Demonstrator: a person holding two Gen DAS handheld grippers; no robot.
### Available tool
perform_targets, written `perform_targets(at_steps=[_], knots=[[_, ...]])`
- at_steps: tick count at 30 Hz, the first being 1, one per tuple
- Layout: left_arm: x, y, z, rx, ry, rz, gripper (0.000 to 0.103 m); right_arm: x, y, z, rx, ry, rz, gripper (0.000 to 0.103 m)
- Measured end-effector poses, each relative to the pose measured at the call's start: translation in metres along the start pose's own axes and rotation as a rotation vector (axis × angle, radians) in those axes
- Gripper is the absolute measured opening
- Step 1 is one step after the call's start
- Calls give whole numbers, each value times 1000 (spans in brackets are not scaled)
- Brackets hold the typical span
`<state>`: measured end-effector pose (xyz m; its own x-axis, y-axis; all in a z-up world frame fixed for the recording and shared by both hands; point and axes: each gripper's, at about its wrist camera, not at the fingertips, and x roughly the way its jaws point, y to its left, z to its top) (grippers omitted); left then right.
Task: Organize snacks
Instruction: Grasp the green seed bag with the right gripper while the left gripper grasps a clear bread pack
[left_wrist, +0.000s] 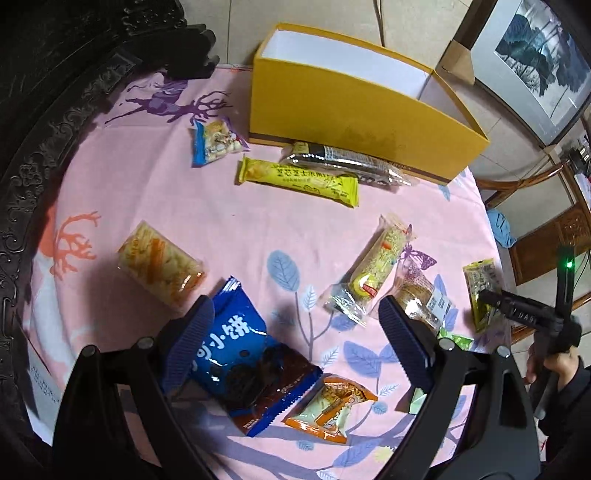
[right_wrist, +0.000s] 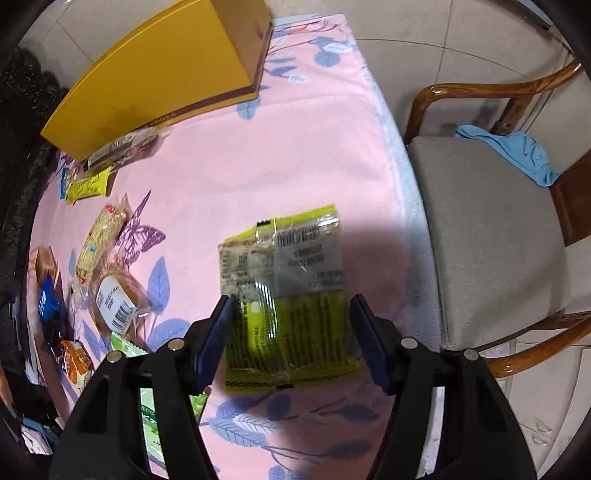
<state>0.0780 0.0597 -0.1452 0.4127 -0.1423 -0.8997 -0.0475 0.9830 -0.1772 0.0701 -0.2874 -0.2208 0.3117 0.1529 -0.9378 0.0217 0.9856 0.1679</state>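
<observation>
The right gripper (right_wrist: 290, 334) hangs over the lime-green packet (right_wrist: 284, 295), its fingers spread wide to either side of the pack, which lies flat on the pink tablecloth (right_wrist: 295, 147) near the table's edge; whether the pads touch the wrapper cannot be told. The left gripper (left_wrist: 295, 339) hovers with its fingers likewise apart and nothing between them, the blue biscuit bag (left_wrist: 240, 354) lying just beside its left pad. The yellow box (left_wrist: 351, 122) stands open at the far side of the table, well apart from the green packet, and appears to be where the snacks belong, though that is a judgement from the task alone. To take the packet well, the right gripper likely needs to come down until the pads flank the pack's thicker middle rather than its thin crimped border, then close gently, since a flat foil pack tends to slide or buckle. Squeezing across the narrow width should keep it from folding, and lifting straight up would avoid dragging the cloth.
</observation>
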Motion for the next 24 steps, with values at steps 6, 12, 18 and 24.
perform_targets(at_steps=[6, 12, 18, 24], knots=[[-6, -4, -4, -2, -2, -12, 92, 9, 29, -9, -96, 1, -59, 83], [-8, -4, -8, -6, -1, -14, 92, 10, 61, -32, -171, -80, -151, 64], [-3, -9, -9, 6, 32, -48, 92, 6, 67, -39, -151, -101, -123, 61], [32, -77, -23, 181, 112, -142, 92, 2, 59, -36, -141, -82, -120, 62]])
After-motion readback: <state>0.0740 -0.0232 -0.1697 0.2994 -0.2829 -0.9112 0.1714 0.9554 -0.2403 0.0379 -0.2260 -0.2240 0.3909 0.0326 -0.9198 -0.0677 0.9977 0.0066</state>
